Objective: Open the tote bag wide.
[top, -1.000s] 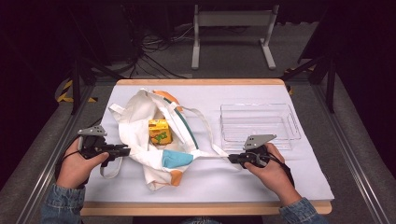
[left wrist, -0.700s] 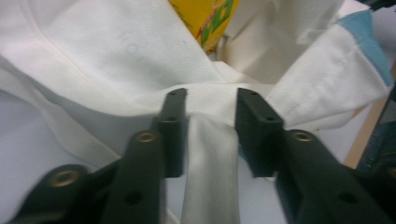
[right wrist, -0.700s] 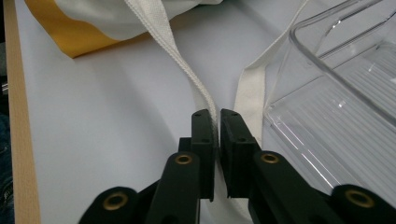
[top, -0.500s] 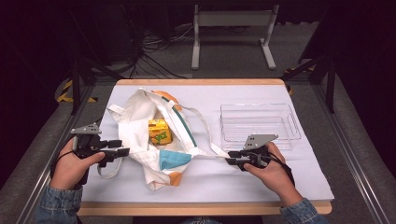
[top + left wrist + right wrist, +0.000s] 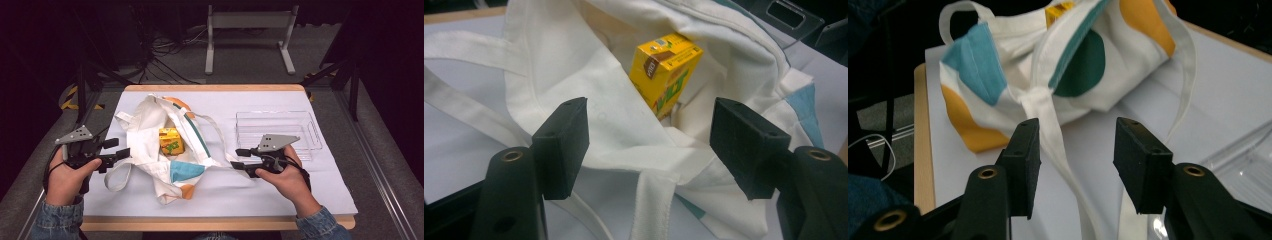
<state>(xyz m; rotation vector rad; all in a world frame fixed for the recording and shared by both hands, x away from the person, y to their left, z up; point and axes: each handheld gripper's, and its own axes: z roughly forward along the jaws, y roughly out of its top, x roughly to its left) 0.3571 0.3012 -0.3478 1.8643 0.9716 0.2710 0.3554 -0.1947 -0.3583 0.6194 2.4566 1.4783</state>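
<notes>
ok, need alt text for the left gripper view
A yellow drink carton sits inside an open white cloth bag on a white-covered table. The left tool has its two black jaws open and clear of the cloth, with a bag strap below them.

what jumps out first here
A white tote bag with teal and orange patches lies open left of the table's middle, a bright yellow carton showing in its mouth. An empty clear tray sits to its right. The left gripper and right gripper flank the bag, both open.
</notes>
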